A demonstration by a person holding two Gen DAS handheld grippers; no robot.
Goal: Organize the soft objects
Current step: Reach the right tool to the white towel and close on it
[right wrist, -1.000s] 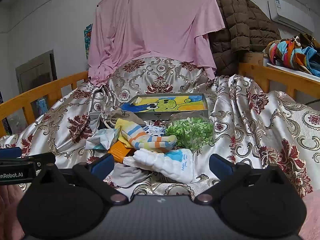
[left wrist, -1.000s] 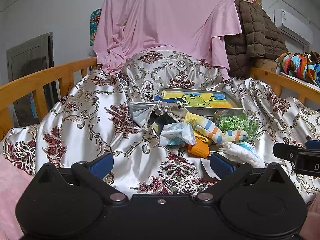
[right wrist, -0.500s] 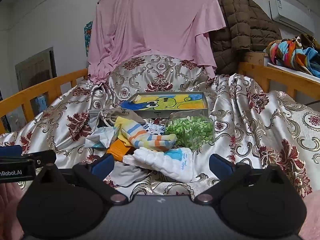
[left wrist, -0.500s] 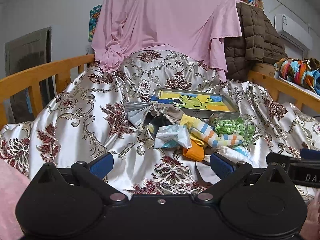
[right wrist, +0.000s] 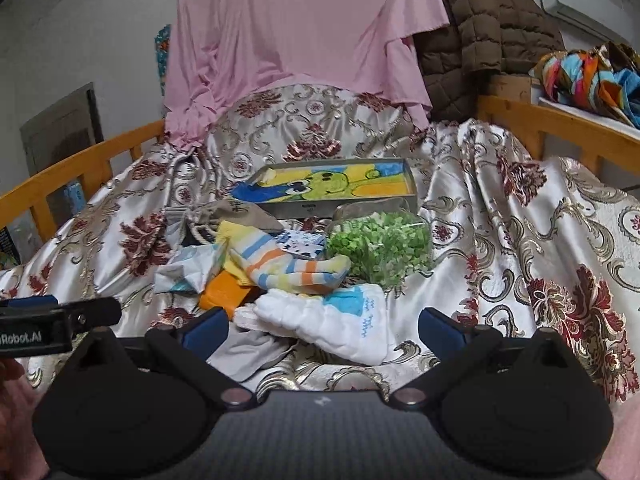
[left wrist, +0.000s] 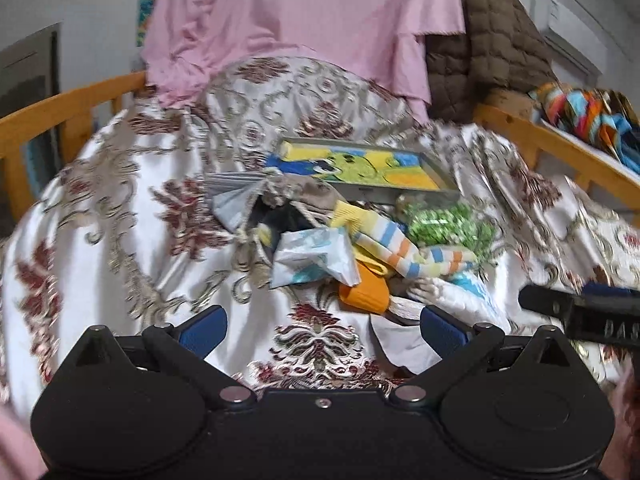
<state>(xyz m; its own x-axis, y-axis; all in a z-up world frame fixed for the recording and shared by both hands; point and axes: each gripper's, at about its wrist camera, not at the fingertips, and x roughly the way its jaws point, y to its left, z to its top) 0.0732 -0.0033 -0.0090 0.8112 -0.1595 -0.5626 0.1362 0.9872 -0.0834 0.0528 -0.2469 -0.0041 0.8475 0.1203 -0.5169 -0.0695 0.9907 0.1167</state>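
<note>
A heap of soft things lies on the patterned satin bedspread (left wrist: 120,220). In it are a striped sock (left wrist: 404,250) (right wrist: 288,266), a white sock with a blue patch (right wrist: 332,320), an orange item (left wrist: 366,292) (right wrist: 224,292), a crumpled pale packet (left wrist: 312,256), a beige drawstring pouch (right wrist: 232,214) and a bag of green pieces (right wrist: 380,246). Behind the heap sits a cartoon-printed tray (left wrist: 360,168) (right wrist: 332,184). My left gripper (left wrist: 322,326) is open, short of the heap. My right gripper (right wrist: 320,326) is open, with the white sock lying between its fingers, untouched.
Wooden bed rails (left wrist: 72,108) (right wrist: 560,128) run along both sides. A pink cloth (right wrist: 296,40) and a brown quilted jacket (right wrist: 488,28) hang at the back. Colourful fabric (right wrist: 592,76) lies on a shelf at the right. A grey cloth (right wrist: 248,354) lies by the right gripper's left finger.
The left gripper has moved forward and tilted toward the heap, blurring its view. The right gripper has barely shifted. Both stayed open.
</note>
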